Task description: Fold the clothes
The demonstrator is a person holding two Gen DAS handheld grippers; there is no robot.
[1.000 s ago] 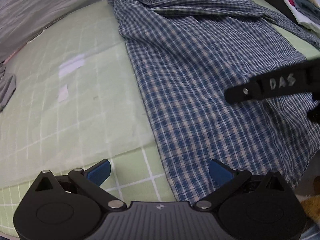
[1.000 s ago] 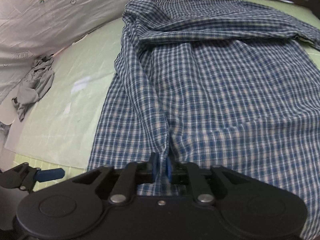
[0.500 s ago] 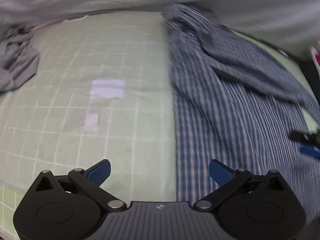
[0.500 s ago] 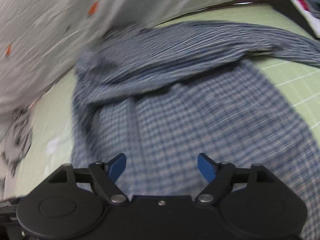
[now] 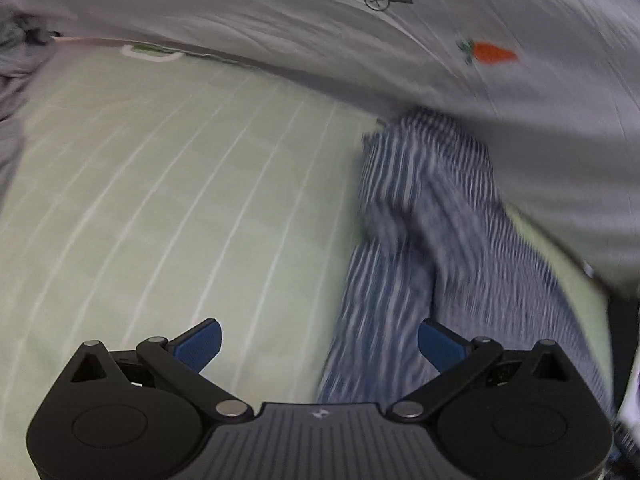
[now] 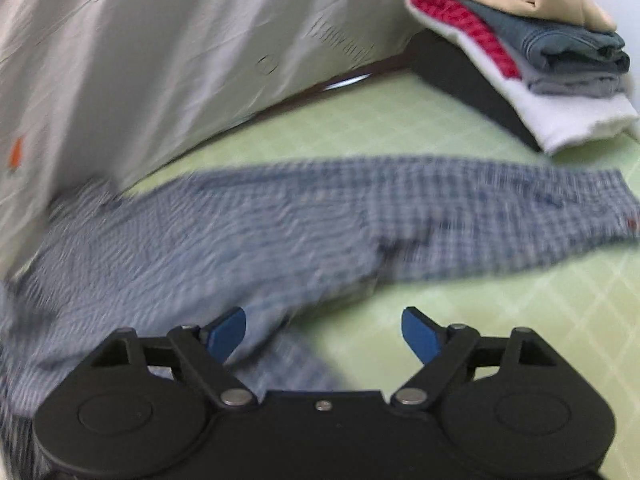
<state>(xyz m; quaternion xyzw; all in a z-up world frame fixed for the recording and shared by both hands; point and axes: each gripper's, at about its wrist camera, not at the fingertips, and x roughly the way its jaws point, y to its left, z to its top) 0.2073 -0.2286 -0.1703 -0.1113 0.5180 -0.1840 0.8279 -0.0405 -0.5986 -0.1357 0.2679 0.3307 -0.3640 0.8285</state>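
A blue-and-white checked shirt [image 5: 436, 240] lies on the green grid mat [image 5: 168, 184], blurred by motion. In the left wrist view its collar end reaches toward the grey sheet, and my left gripper [image 5: 318, 346] hangs open above the shirt's left edge, holding nothing. In the right wrist view the shirt [image 6: 208, 248] spreads left and one sleeve [image 6: 500, 216] stretches right across the mat [image 6: 540, 320]. My right gripper [image 6: 323, 334] is over the shirt's near edge, its jaws opening wide, with only cloth lying below and nothing gripped.
A grey sheet with a carrot print [image 5: 490, 53] rises behind the mat. A stack of folded clothes [image 6: 532, 52] sits on a dark box at the back right. A crumpled grey garment [image 5: 16, 68] lies at the far left.
My right gripper let go of the shirt's fold and opened wide. Both grippers swept toward the shirt's collar and sleeve end, and the views rolled.
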